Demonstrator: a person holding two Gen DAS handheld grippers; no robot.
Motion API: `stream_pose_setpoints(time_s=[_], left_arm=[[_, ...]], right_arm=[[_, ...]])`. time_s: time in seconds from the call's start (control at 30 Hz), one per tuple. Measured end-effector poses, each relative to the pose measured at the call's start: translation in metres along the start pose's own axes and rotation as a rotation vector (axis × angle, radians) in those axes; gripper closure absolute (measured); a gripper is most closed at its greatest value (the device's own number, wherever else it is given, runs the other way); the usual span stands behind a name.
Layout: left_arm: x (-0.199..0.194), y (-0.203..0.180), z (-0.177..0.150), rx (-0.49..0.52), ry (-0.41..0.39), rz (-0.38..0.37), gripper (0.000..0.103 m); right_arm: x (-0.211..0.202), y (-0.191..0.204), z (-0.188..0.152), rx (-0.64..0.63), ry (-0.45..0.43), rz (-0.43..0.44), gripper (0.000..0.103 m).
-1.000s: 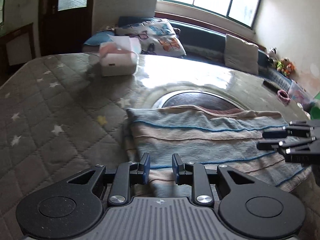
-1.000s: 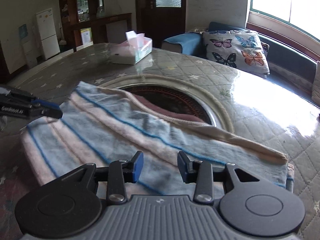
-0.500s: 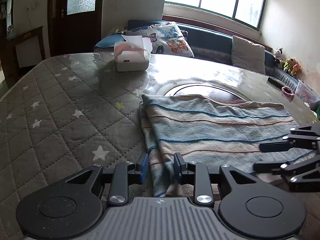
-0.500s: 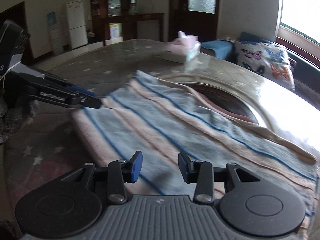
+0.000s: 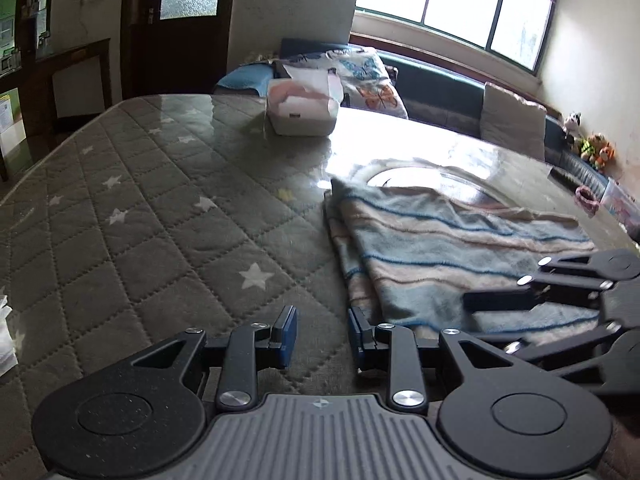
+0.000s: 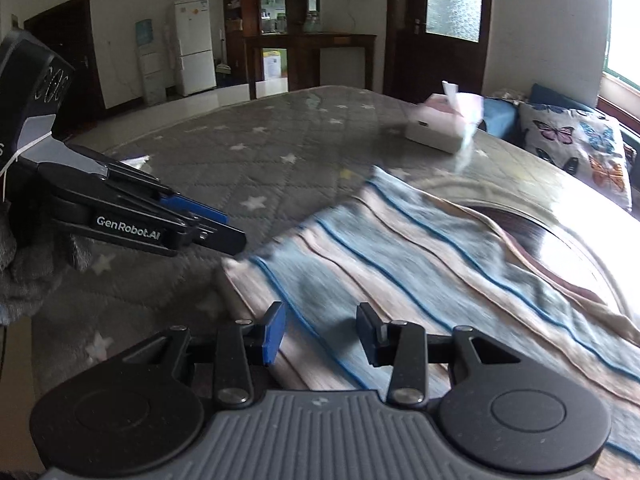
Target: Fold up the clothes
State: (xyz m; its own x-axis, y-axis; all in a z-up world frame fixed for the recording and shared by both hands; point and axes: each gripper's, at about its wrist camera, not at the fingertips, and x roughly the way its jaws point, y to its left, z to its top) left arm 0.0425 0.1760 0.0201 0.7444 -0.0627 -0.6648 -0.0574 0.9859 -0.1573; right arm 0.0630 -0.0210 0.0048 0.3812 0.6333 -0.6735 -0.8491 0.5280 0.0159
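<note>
A folded striped cloth (image 5: 452, 256), pale blue and beige with thin blue lines, lies on the grey quilted star-pattern table cover (image 5: 152, 240). It also shows in the right wrist view (image 6: 432, 276). My left gripper (image 5: 322, 334) is open and empty, just off the cloth's near left corner, over the bare cover. My right gripper (image 6: 320, 334) is open and empty, low over the cloth's near edge. Each gripper shows in the other's view: the right one (image 5: 520, 316) at the cloth's near right, the left one (image 6: 216, 232) beside the cloth's left corner.
A white tissue box (image 5: 302, 110) stands at the far side of the table. A round glass inset (image 6: 532, 236) lies under the cloth's far edge. A bench with butterfly cushions (image 5: 360, 76) runs under the window. White paper (image 5: 6, 332) lies at the left edge.
Both grippers have pulled back towards the near edge and swung left. The left jaws have opened wider and now stand off the cloth over bare cover. The cloth lies still.
</note>
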Motion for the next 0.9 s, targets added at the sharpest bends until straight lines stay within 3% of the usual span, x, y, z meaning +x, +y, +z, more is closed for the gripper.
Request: stream_pose_setpoints(time_s=[0.27,0.5,0.7,0.9], left_arm=[[-0.004,-0.010,0.010,-0.036,-0.031,-0.062,0.065],[0.016,-0.025,0.006,-0.047,0.020,-0.079,0.060],[0.021,-0.029,-0.002,-0.066,0.033,-0.066,0.061],[0.019,-0.033,-0.004,-0.058,0.036,-0.053,0.062]], right_arm=[[0.012,0.018,0.009,-0.007,-0.016,0.004,0.064],[-0.001,0.014,0.001,-0.015,-0.006,0.006,0.063],[-0.037,-0.010,-0.020,0.024,0.004,-0.065,0.063],[-0.078,-0.053,-0.052,0.142,0.006,-0.194,0.063]])
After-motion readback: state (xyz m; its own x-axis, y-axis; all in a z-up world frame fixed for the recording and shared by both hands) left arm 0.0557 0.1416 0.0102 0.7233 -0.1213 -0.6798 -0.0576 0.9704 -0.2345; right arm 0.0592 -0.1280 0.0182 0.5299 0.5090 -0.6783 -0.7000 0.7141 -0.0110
